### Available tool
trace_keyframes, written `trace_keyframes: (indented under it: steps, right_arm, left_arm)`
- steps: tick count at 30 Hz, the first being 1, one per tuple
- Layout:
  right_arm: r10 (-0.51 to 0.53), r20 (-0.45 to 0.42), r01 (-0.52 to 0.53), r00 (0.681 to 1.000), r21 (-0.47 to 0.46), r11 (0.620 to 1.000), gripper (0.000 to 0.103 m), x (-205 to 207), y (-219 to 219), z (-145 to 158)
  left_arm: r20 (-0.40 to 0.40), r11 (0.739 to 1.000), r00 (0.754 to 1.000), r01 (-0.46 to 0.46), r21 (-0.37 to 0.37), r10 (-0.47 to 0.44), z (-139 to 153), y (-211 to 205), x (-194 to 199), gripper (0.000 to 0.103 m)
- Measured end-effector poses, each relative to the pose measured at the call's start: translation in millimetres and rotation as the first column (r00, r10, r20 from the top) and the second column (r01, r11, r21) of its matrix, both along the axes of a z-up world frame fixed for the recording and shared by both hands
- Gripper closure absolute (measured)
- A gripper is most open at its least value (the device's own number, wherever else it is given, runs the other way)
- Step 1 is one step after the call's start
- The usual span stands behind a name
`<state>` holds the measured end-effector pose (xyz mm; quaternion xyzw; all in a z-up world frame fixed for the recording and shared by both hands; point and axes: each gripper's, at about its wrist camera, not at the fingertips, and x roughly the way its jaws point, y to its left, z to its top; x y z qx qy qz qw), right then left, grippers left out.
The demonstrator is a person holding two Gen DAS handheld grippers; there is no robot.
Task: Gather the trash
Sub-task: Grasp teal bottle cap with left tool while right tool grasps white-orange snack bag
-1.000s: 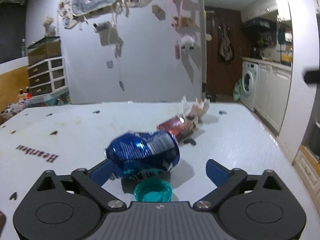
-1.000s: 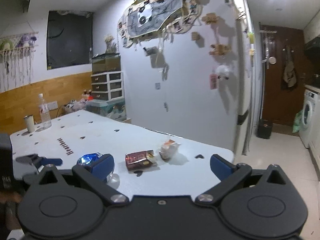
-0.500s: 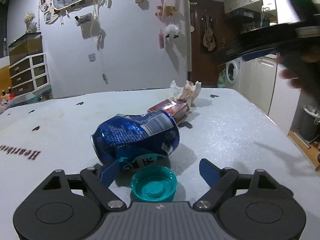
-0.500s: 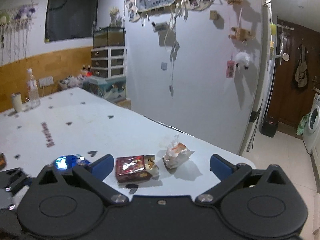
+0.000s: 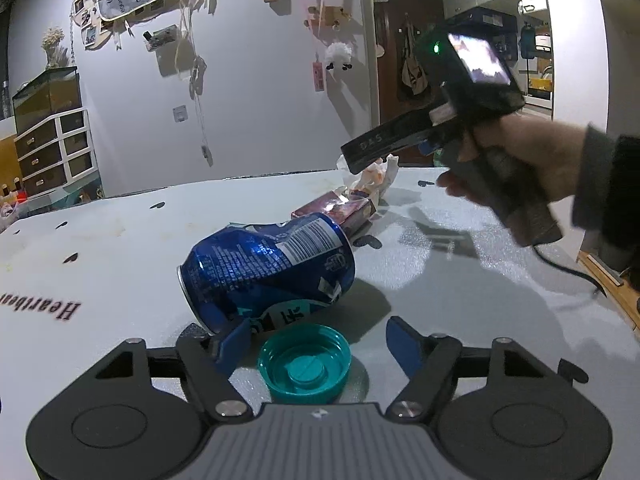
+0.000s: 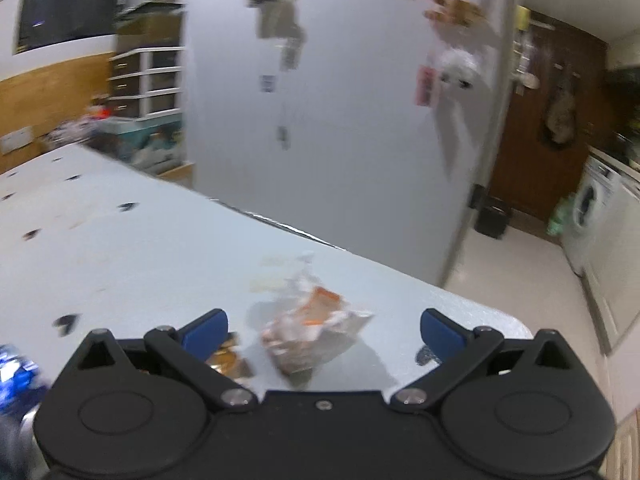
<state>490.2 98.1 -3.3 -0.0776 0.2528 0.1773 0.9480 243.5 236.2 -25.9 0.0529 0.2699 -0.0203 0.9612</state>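
A teal bottle cap (image 5: 304, 364) lies open side up on the white table (image 5: 460, 280), between the blue fingertips of my left gripper (image 5: 318, 344). Its jaws are closing, with gaps still showing on both sides of the cap. Just beyond the cap lies a crushed blue can (image 5: 272, 272), then a red-brown packet (image 5: 336, 212) and a crumpled wrapper (image 5: 374, 176). My right gripper (image 6: 322, 326) stands open low over that wrapper (image 6: 312, 332), which sits between its fingers untouched. In the left wrist view a hand (image 5: 520, 168) holds it from the right.
The table's far edge (image 6: 360, 256) runs just behind the wrapper, and its right corner drops to the floor. The packet (image 6: 230, 360) peeks out beside my right gripper's left finger, the can (image 6: 16, 372) at the frame's left edge. A washing machine (image 6: 584, 216) stands further right.
The left jaws have narrowed around the teal cap. The right gripper, held by a hand, has swept in from the right and down, and now stands over the crumpled wrapper.
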Motion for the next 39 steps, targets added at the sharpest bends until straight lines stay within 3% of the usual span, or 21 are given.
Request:
trace_keyframes:
  steps: [3,7,10,12,15,17,22,23,24,25,29,31,33,36,39]
  right_arm:
    - [-0.002,-0.006,0.002,1.0,0.076,0.997,0.0,9.3,-4.2,-9.0]
    - [0.028,-0.037,-0.024,0.999,0.105,0.994,0.005,14.7,0.5,-19.8]
    - [0.033,-0.099,-0.023,0.995,0.104,0.994,0.024,17.7,6.3,-29.4]
    - [0.012,-0.114,0.001,0.993,0.106,0.994,0.046,17.4,5.1,-30.2]
    - [-0.004,-0.122,0.023,0.992,0.15,0.988,0.062,14.3,-3.8,-31.0]
    - [-0.006,-0.131,0.029,0.991,0.175,0.984,0.066,11.2,-9.4,-31.7]
    - [-0.002,-0.134,0.027,0.991,0.184,0.983,0.069,-7.9,-18.5,-32.2]
    - [0.002,-0.132,0.021,0.991,0.179,0.984,0.07,-13.9,-19.7,-31.7]
    - [0.006,-0.13,0.017,0.992,0.174,0.985,0.07,-19.3,-20.4,-31.5]
    - [0.013,-0.125,0.008,0.992,0.167,0.986,0.071,-25.8,-21.4,-30.9]
    - [0.036,-0.122,-0.016,0.992,0.158,0.987,0.074,-44.0,-30.0,-28.3]
    - [0.035,-0.127,-0.014,0.991,0.164,0.986,0.074,-51.9,-35.5,-28.1]
    - [0.043,-0.125,-0.023,0.991,0.158,0.987,0.074,-59.2,-38.7,-27.2]
    - [0.058,-0.118,-0.039,0.991,0.153,0.987,0.075,-70.0,-41.1,-25.2]
    - [0.073,-0.1,-0.059,0.992,0.137,0.989,0.074,-79.9,-40.8,-21.1]
  left_arm:
    - [-0.005,1.0,1.0,-0.001,0.004,0.001,-0.4,-0.6,1.0,0.033]
    - [-0.021,1.0,1.0,0.013,0.022,-0.012,-1.9,-4.4,2.5,0.034]
    - [-0.02,1.0,1.0,0.015,0.017,-0.015,-2.2,-3.8,1.3,0.037]
    - [-0.019,1.0,1.0,0.013,0.004,-0.013,-2.1,-1.3,0.6,0.039]
    - [-0.013,1.0,1.0,0.008,-0.021,-0.008,-1.4,3.6,-0.2,0.047]
    - [-0.009,0.999,1.0,0.004,-0.033,-0.004,-0.7,5.6,-0.4,0.055]
    - [-0.005,0.999,1.0,0.014,-0.043,-0.014,0.1,5.9,-1.6,0.055]
    - [0.0,0.999,1.0,0.016,-0.044,-0.016,0.6,5.7,-2.3,0.061]
    - [0.002,0.999,1.0,0.02,-0.049,-0.02,0.8,6.2,-2.9,0.077]
    - [-0.002,0.998,1.0,0.019,-0.057,-0.019,0.5,7.6,-2.8,0.083]
    - [-0.005,0.997,1.0,0.008,-0.074,-0.008,0.6,10.9,-1.9,0.086]
    - [-0.001,0.998,1.0,0.007,-0.063,-0.008,1.0,9.2,-2.7,0.082]
    - [0.009,0.999,1.0,0.002,-0.05,-0.001,1.7,7.6,-4.2,0.05]
    - [0.053,1.0,0.999,0.006,-0.029,-0.005,4.2,4.0,-10.7,0.024]
    - [0.051,1.0,0.999,0.0,-0.031,0.002,4.2,5.0,-9.3,0.018]
